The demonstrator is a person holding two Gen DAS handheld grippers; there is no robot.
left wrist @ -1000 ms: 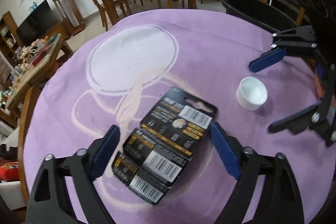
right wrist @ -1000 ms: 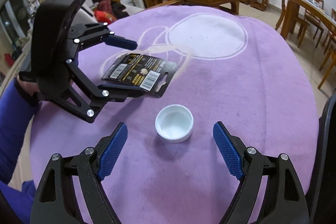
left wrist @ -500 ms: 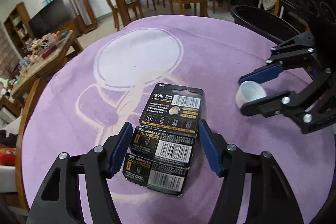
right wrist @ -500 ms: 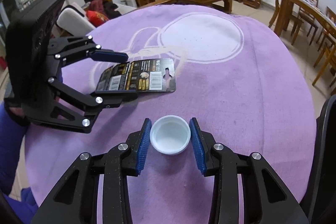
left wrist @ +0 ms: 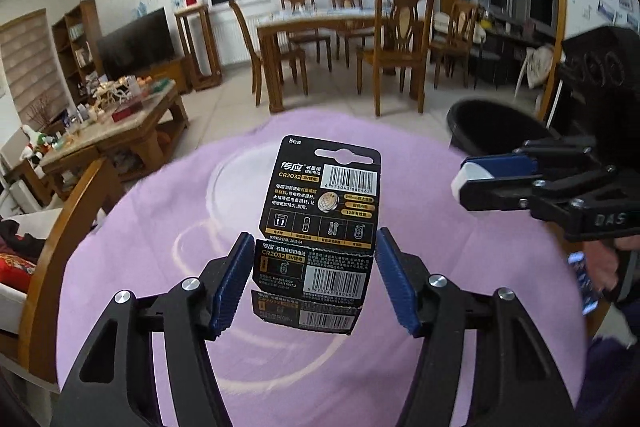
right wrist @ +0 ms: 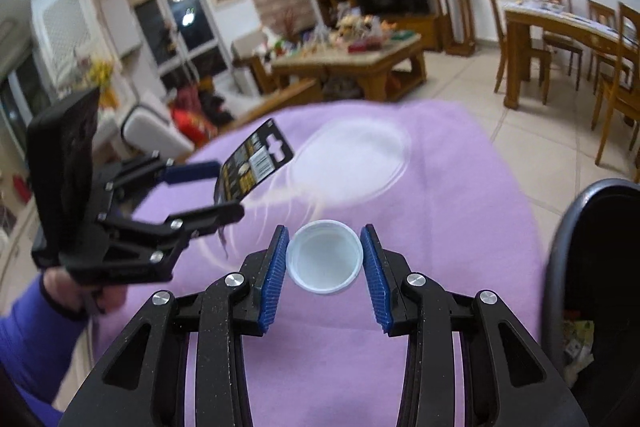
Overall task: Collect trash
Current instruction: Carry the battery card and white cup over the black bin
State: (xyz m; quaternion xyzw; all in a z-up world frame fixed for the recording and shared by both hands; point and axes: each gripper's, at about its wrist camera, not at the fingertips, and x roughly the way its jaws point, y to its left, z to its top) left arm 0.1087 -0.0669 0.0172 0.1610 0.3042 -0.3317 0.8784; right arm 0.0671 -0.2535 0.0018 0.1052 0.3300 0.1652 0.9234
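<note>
A black battery card pack [left wrist: 320,223] with barcodes hangs above the purple tablecloth [left wrist: 160,247], and my left gripper [left wrist: 314,281] is shut on its side edges. In the right wrist view the same card pack [right wrist: 250,163] sticks up from the left gripper [right wrist: 216,187] at the left. A small white plastic cap [right wrist: 325,255], open side towards the camera, is lifted off the cloth with my right gripper [right wrist: 325,269] shut on it. The left wrist view shows that cap [left wrist: 466,174] in the right gripper's fingers [left wrist: 500,163] at the right.
A black trash bin [right wrist: 600,287] with scraps inside stands at the table's right edge; its rim [left wrist: 488,125] shows beyond the far right of the cloth. A person's hand and blue sleeve [right wrist: 36,323] hold the left gripper. Wooden chairs and tables stand beyond.
Both grippers closed on their items, the left on the card pack and the right on the cap, and then lifted them off the tablecloth. The views now tilt up towards the room.
</note>
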